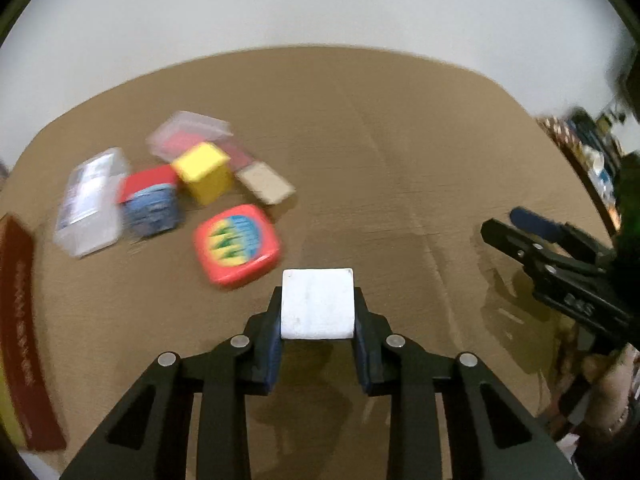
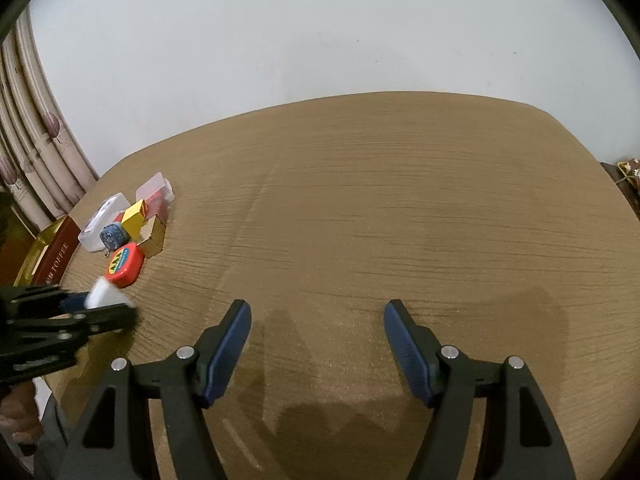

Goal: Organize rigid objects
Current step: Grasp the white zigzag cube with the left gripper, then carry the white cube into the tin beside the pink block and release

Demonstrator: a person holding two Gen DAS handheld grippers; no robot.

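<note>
My left gripper (image 1: pixel 318 308) is shut on a white block (image 1: pixel 318 304) and holds it above the wooden table (image 1: pixel 380 152). The block also shows in the right wrist view (image 2: pixel 105 294). Ahead to the left lies a cluster: a red rounded tin (image 1: pixel 237 245) with a colourful lid, a yellow cube (image 1: pixel 204 172), a blue and red box (image 1: pixel 150 204), a clear plastic case (image 1: pixel 91 204), a clear box with red contents (image 1: pixel 190 134) and a tan flat box (image 1: pixel 265 182). My right gripper (image 2: pixel 318 316) is open and empty over bare table. It shows at the right in the left wrist view (image 1: pixel 516 224).
A dark red toffee box (image 2: pixel 56 254) lies at the table's left edge, also in the left wrist view (image 1: pixel 20 320). A curtain (image 2: pixel 28 152) hangs at the left. A white wall (image 2: pixel 320 32) stands behind the table. Clutter (image 1: pixel 592 152) sits beyond the right edge.
</note>
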